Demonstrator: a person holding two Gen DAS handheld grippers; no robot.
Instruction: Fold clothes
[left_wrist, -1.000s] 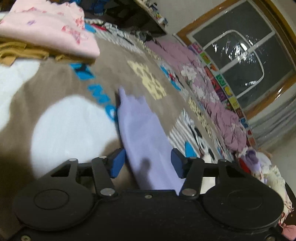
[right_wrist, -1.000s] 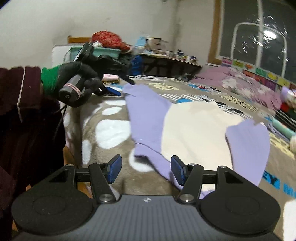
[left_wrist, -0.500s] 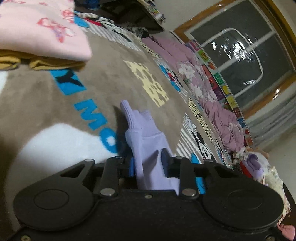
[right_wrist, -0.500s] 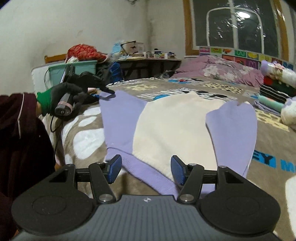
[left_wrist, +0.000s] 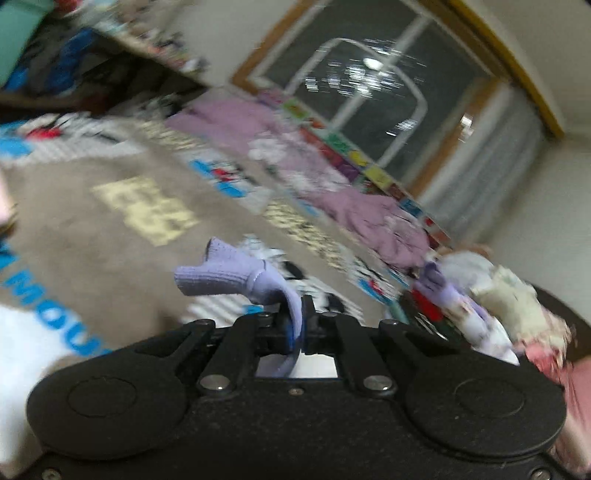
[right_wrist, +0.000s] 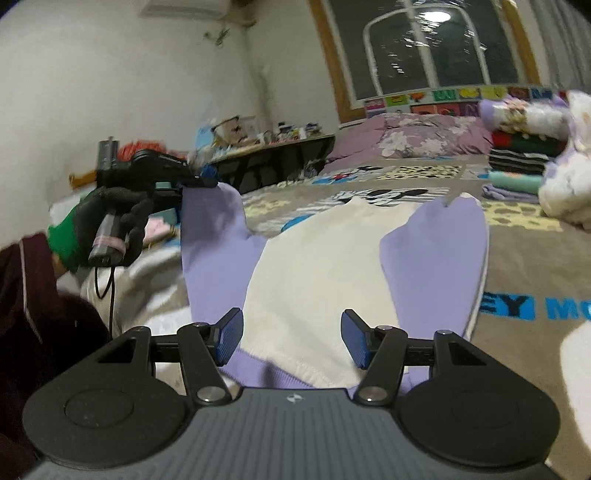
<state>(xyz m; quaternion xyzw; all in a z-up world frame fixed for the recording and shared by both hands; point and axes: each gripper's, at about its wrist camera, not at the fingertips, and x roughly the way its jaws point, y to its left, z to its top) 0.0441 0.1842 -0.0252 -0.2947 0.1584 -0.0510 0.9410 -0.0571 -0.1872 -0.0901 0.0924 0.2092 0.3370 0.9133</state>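
Bed (right_wrist: 406, 192) fills most of what we see, covered by a brown cartoon blanket (right_wrist: 517, 258) with blue letters and white patches. At its far side we see a lilac flowered quilt (right_wrist: 424, 138) under a dark window (right_wrist: 424, 44), and to the right a stack of folded clothes (right_wrist: 517, 162) beside a white plush toy (right_wrist: 565, 192).

Spread flat on the blanket lies the sweater (right_wrist: 317, 266) we are folding, cream in the body with lilac sleeves. Its right sleeve (right_wrist: 439, 258) lies flat on the blanket, cuff pointing toward the far side of the bed. Its left sleeve (right_wrist: 210, 240) rises off the blanket at the cuff end, up toward our left tool (right_wrist: 199, 181).

Our left hand (right_wrist: 110, 221), in a black glove with a green cuff, grips that tool's handle above the bed's left edge. In the left wrist view the left tool (left_wrist: 301, 325) has its pads pressed together on the lilac fabric, and the ribbed cuff (left_wrist: 221, 273) sticks out ahead of it, clear of the blanket; that view is blurred.

Our right tool (right_wrist: 291, 341) hovers over the near hem of the sweater with its blue pads (right_wrist: 231, 339) standing apart and no cloth pinched between them.
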